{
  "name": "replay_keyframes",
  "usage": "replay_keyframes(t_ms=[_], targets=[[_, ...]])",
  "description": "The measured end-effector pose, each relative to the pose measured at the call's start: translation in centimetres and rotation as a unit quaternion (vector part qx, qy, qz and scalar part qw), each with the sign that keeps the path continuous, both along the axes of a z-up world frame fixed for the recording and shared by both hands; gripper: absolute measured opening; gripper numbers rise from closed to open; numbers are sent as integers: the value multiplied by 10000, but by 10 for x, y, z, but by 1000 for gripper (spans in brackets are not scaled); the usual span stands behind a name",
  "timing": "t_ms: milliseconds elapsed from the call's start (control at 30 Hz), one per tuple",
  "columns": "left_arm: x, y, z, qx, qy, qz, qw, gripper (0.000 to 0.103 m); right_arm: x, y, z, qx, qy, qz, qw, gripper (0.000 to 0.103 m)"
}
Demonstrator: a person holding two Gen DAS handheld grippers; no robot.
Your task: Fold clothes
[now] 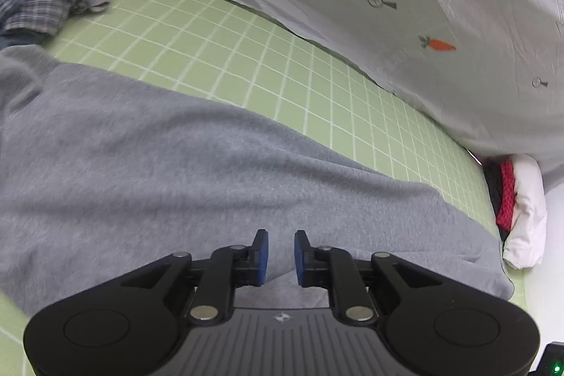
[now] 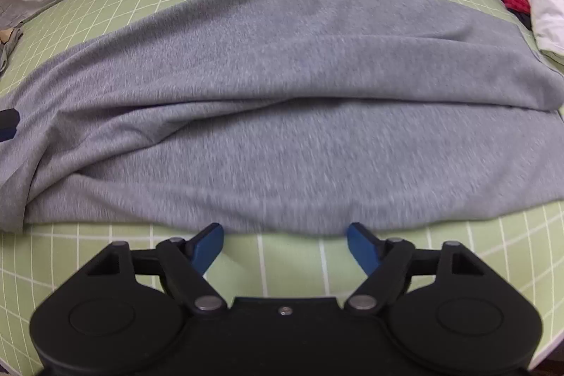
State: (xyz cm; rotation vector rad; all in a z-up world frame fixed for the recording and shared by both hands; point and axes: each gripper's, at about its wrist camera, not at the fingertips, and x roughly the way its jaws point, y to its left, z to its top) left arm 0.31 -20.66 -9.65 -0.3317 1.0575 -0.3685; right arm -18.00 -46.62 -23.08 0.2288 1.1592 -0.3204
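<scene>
Grey jersey garment point(image 2: 282, 66), soft folds, gridded green mat point(image 2: 292, 256)

Grey garment point(image 2: 282, 66) on green white-gridded mat point(image 1: 246, 59).

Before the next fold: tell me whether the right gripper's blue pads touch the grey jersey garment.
Apart. The right wrist view shows the right gripper wide open, green grid mat between its pads, grey jersey garment just beyond.
</scene>
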Motion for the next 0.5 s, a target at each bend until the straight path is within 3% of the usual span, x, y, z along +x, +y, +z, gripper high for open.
replay_keyframes(t_ms=[67, 167, 367, 500], targets=[[-6, 13, 4, 88, -67, 67, 9999, 20, -5, 2, 10, -98, -188, -91, 9997, 74], [-16, 31, 9, 303, -165, 152, 9993, 35, 6, 3, 24, -184, -538, -188, 9982, 82], [-32, 76, 9, 731, -211, 413, 9962, 58, 57, 18, -8, -132, -322, -259, 9991, 85], [-40, 102, 7, 825, -161, 587, 9947, 60, 56, 42, -13, -132, -392, -93, 9991, 89]])
